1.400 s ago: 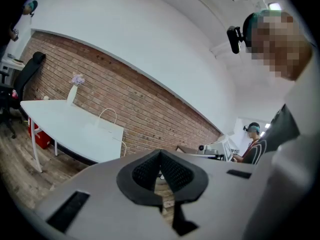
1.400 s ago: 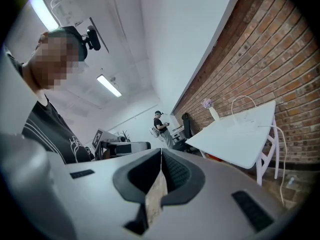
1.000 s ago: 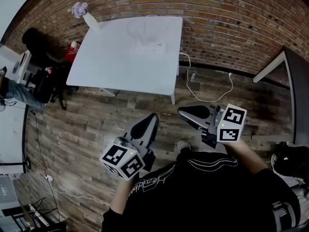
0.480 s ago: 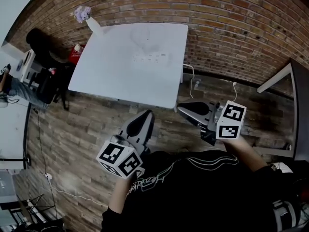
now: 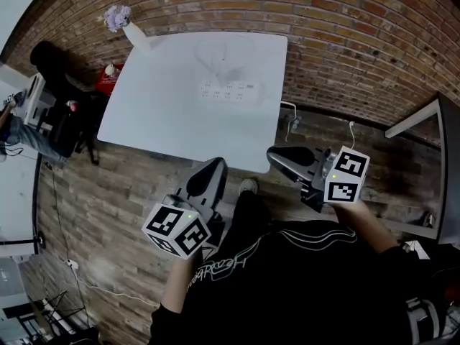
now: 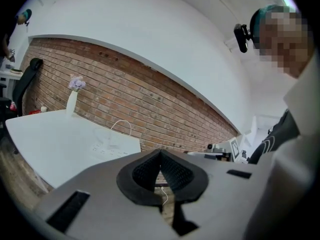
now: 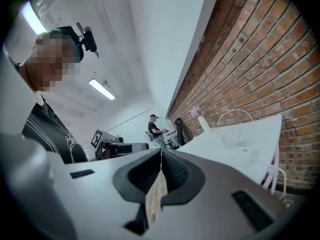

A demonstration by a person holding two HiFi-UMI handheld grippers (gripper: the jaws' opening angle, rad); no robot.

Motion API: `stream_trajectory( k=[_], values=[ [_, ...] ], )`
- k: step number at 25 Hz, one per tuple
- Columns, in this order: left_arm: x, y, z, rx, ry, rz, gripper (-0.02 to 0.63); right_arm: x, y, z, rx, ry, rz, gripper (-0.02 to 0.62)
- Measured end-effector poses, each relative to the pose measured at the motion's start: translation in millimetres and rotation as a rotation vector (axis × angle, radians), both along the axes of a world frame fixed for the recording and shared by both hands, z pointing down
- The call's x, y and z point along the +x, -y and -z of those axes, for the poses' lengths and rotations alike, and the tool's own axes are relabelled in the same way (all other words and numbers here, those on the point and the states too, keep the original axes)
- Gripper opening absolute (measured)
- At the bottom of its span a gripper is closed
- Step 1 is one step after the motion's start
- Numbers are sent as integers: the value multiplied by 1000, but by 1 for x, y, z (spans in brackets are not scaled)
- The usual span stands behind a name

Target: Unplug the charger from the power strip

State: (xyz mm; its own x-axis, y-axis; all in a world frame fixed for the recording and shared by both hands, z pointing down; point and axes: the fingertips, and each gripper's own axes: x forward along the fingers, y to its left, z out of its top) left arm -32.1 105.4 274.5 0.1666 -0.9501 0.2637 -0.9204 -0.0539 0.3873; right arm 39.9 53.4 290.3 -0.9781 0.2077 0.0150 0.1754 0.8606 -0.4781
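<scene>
Overhead, the head view shows a white counter [image 5: 165,113] with the power strip [image 5: 230,90] lying towards its right edge; any charger is too small to make out. Left tool [image 5: 209,172] and right tool [image 5: 276,155] hover off the near edge. Left gripper view: jaws together, empty. Right gripper view: jaws together, empty.

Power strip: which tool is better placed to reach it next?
Left, probably. The left tool aims across the near edge of the white table toward the power strip; the right tool aims sideways past the corner. Both shut.
</scene>
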Motion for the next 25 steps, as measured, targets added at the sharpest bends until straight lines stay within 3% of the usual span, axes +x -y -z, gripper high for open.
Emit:
stream_trajectory(
  k=[7,14,25],
  values=[
    [-72,61,-10,-18,-30,-21,5,-54,57,-9,-13,-46,-80,-3],
    [-128,123,-28,-58,9,-63,6,-92,106,-22,-44,-87,-165,-3],
    [-184,186,-92,-172,6,-100,7,-123,170,-68,-22,-200,-301,-2]
  ],
)
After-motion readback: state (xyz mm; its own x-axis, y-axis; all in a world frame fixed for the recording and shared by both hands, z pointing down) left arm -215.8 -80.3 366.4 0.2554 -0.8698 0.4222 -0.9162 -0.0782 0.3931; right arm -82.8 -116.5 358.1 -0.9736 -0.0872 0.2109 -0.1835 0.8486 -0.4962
